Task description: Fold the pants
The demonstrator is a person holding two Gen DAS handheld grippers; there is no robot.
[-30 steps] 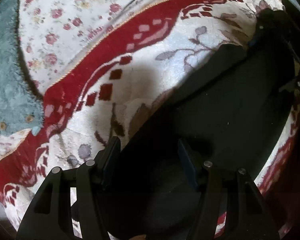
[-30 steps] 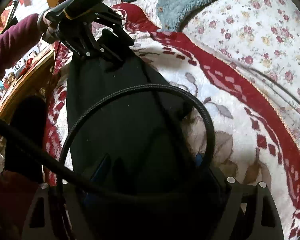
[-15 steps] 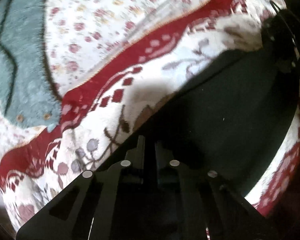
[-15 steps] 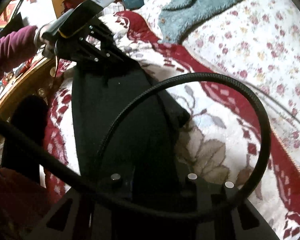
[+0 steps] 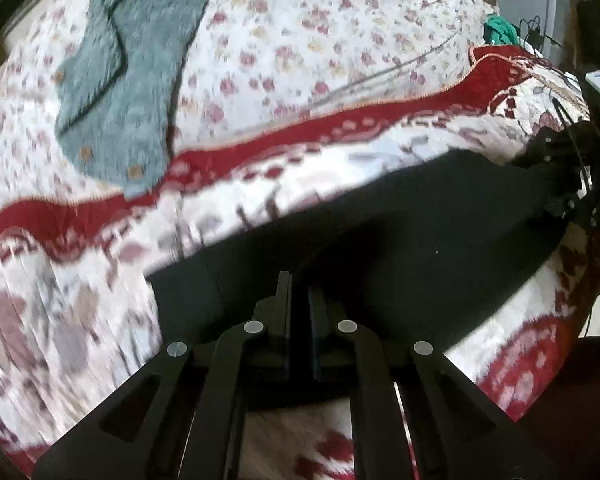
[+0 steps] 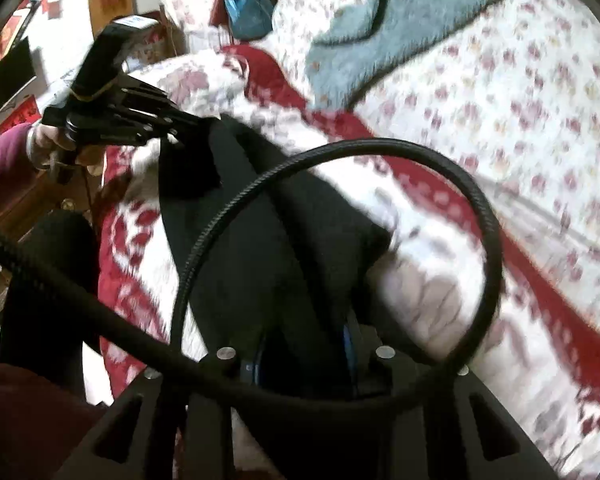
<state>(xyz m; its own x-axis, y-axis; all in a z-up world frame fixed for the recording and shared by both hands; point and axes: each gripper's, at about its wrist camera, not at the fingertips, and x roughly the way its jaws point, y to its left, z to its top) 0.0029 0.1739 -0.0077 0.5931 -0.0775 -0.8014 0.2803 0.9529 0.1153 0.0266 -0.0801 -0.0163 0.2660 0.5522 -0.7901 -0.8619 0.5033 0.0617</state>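
- Lying stretched across the bed are the black fabric pants (image 5: 400, 220), on a white plush blanket with a red patterned border (image 5: 100, 300); one end is held up off the blanket at each side.
- The left hand-held gripper (image 5: 299, 300) has its two black fingers pressed almost together, pinching a thin edge of the pants; in the right wrist view the same left hand-held gripper (image 6: 188, 128) grips the far corner of the cloth, which hangs slightly from it.
- A person's hand (image 6: 56, 144), with a maroon sleeve (image 6: 4, 160) behind it, grips that tool's handle.
- The right hand-held gripper (image 6: 304, 356) has just been closing and then easing slightly; its blue-padded fingers (image 6: 346, 336) clamp a thick bunch of the black cloth.
- A black braided cable (image 6: 340, 152) loops in front of the right wrist camera, over the pants.
- Beyond the red border lies a white quilt printed with small pink flowers (image 5: 320, 40), and on it rests a teal fuzzy garment with brown buttons (image 5: 132, 60).
- Both views are blurred.
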